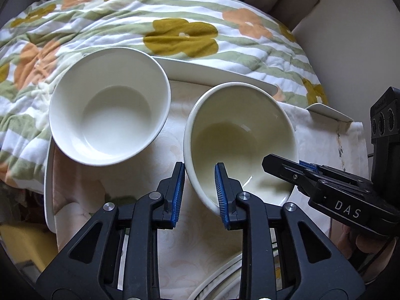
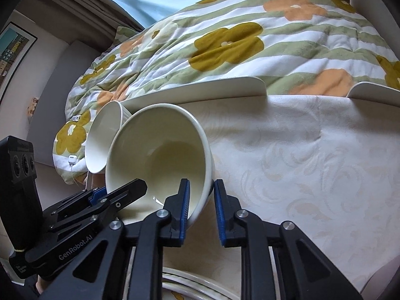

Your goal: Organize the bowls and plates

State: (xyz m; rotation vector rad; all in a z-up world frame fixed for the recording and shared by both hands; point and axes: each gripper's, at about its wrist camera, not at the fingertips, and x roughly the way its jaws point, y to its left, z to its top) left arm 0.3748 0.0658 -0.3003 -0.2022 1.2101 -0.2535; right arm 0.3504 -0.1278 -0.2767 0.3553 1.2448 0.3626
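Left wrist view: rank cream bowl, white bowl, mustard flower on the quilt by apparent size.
1-2. cream bowl and white bowl: look alike; the cream one is tilted and nearer the camera, so unranked.
3. mustard flower: smallest, though farther away.

Beside the white bowl, glossy glazed ceramic with a smooth inside, the cream bowl shows the same shiny glaze. Under both lies a matt woven tablecloth with a faint raised damask pattern. Behind the white bowl, the flowered quilt looks soft, puckered and stitched.
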